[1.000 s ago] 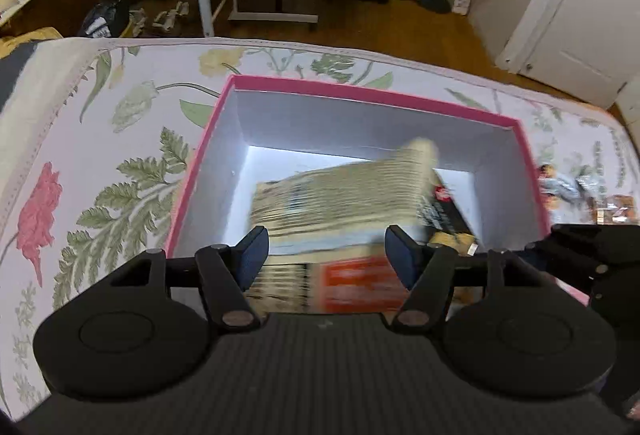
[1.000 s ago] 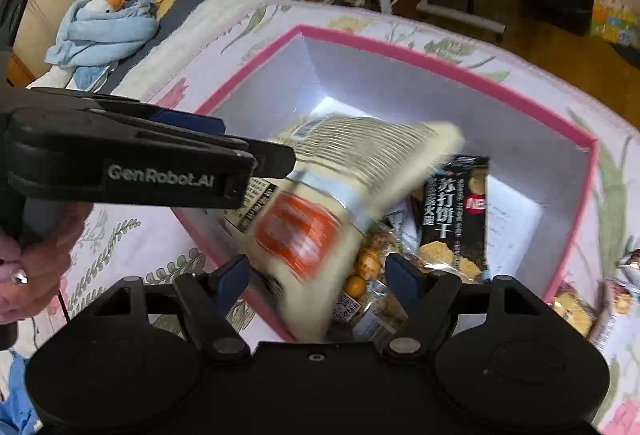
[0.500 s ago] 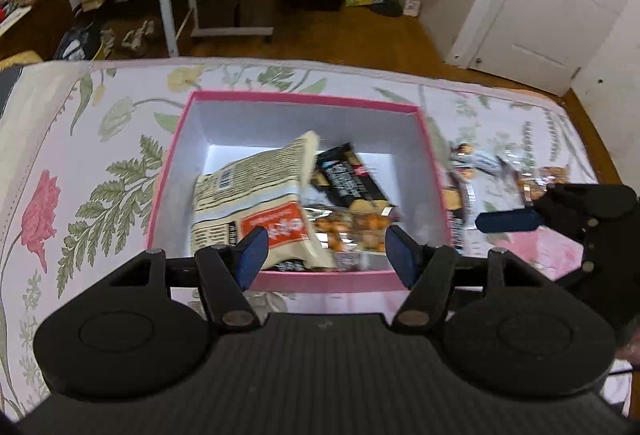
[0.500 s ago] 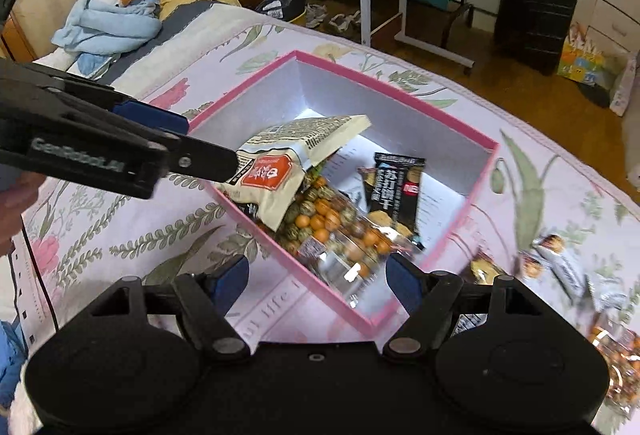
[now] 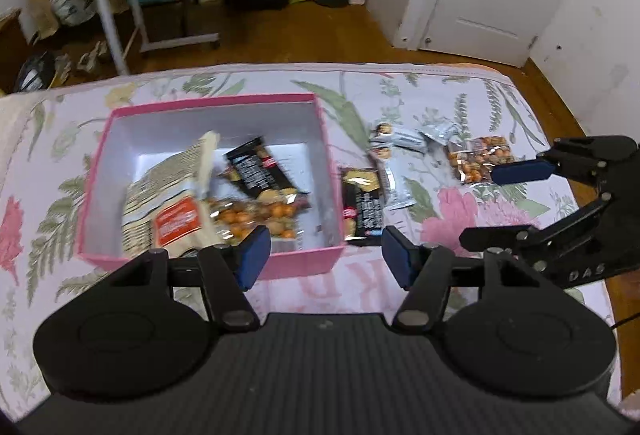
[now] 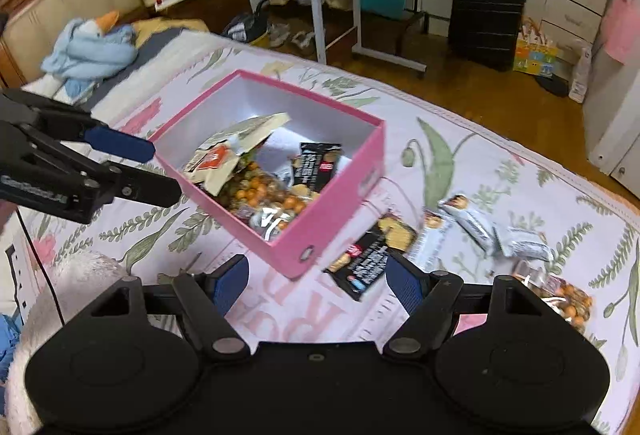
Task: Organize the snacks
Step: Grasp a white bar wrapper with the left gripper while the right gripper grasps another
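Both my grippers, left (image 5: 324, 255) and right (image 6: 316, 285), hang spread and empty above the bedspread (image 5: 460, 99). I see three snacks inside the pink box (image 5: 208, 103); beside it lie a black packet (image 6: 370, 255), wrapped bars (image 6: 472, 221) and a nut bag (image 5: 482, 157).

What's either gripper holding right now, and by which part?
Nothing. Left gripper and right gripper both have jaws open and empty; snacks lie in the box.
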{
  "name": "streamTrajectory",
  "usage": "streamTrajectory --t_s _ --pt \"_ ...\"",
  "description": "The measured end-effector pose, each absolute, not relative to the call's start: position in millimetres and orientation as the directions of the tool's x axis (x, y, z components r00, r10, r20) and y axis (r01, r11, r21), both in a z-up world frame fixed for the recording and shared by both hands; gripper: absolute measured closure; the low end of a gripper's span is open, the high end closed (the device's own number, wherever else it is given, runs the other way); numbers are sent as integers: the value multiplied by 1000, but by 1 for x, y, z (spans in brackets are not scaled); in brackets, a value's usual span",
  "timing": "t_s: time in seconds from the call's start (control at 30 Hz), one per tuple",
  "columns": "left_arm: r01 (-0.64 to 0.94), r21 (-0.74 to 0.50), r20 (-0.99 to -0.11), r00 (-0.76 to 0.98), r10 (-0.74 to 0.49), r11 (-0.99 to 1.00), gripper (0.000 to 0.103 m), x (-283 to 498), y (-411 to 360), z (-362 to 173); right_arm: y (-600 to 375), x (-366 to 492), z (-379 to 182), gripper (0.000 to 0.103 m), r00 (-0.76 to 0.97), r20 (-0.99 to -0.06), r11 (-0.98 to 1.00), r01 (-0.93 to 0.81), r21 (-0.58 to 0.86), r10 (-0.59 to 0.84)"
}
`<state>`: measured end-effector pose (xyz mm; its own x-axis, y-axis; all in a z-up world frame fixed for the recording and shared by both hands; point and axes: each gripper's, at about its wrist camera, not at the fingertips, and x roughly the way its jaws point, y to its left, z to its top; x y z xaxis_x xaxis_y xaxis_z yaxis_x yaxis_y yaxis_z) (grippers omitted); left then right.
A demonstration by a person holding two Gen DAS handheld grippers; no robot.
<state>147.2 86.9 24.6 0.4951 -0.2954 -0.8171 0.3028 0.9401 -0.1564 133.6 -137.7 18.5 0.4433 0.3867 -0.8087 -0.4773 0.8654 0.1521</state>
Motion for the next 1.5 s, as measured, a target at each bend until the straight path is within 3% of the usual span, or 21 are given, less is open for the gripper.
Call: streamTrajectory --t_s 0.23,0.53,0.8,1.17,1.4,1.5 --pt "354 -211 -823 439 -361 911 46 154 39 -5 -199 138 -22 23 509 -746 890 -377 256 430" --pt "383 -226 -813 432 -389 896 48 173 -22 -40 -242 159 -51 27 611 -661 898 -347 270 435" --pt "343 -121 -809 510 -293 932 48 204 -67 -86 -284 230 -96 27 567 -724 909 -115 402 392" --pt "196 -155 -798 553 -240 968 52 255 -86 -128 -299 299 -151 26 531 -822 904 216 369 209" --pt "292 -110 -831 497 -249 950 52 268 -111 -156 -289 314 -172 25 546 -824 904 263 337 149" --pt "302 -13 -826 534 -181 953 52 262 -119 -162 -280 309 -173 41 558 -819 931 210 297 135"
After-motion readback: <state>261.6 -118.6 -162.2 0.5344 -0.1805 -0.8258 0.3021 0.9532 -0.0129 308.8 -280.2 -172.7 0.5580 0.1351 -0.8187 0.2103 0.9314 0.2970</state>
